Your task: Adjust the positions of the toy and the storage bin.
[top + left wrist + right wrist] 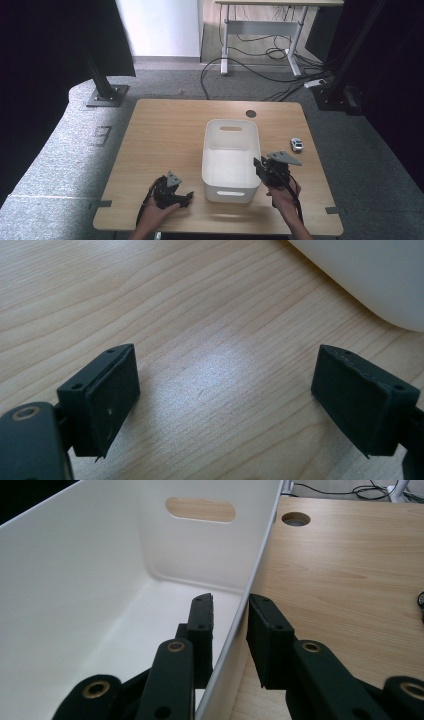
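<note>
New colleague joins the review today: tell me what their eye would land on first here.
First, the white bin in the middle of the wooden table, with the right gripper clamped over its right wall, one jaw inside and one outside. Next, the left gripper standing open on bare wood, and the small toy car near the table's right edge.

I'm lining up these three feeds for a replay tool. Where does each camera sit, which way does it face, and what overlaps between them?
High view: above the person's side, looking forward and down on the table; both forearms, left gripper and right gripper show.
Left gripper view: low over the wood, along its open jaws; a corner of the white bin at top right.
Right gripper view: along jaws closed on the bin's right wall, one inside, one outside.
Shared: the bin and the tabletop appear in all three; its handle slot and the round table hole in the high and right gripper views.
</note>
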Demonstrator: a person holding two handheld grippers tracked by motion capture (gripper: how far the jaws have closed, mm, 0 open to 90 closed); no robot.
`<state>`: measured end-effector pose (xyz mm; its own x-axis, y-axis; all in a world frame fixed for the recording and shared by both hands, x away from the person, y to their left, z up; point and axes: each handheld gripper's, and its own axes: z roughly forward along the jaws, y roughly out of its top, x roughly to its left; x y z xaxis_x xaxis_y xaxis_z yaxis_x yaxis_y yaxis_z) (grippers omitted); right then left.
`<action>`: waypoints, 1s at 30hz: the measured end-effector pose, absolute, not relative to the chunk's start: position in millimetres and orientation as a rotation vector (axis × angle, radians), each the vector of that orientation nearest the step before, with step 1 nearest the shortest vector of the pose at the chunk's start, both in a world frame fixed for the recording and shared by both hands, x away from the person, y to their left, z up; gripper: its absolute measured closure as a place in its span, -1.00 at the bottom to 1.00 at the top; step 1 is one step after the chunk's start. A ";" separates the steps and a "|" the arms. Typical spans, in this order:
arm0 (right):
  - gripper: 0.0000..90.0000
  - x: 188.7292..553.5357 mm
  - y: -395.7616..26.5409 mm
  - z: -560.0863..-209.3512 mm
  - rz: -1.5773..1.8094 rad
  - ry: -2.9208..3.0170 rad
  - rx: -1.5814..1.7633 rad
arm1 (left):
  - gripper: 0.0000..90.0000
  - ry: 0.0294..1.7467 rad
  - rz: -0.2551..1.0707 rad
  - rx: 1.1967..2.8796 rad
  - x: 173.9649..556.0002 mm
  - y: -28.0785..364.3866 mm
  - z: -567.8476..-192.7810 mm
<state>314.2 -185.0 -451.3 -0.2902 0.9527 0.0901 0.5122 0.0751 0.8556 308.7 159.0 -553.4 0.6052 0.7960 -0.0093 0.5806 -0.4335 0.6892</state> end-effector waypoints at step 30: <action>-0.15 296.2 -241.3 -439.1 1.348 1.848 1.239 | -0.73 1.078 0.419 2.173 308.6 159.5 -553.3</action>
<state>296.2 -241.3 -439.1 -0.4361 0.8950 0.0932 0.3624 0.0799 0.9286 308.6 159.5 -553.3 0.6080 0.7939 -0.0081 0.5800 -0.4371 0.6874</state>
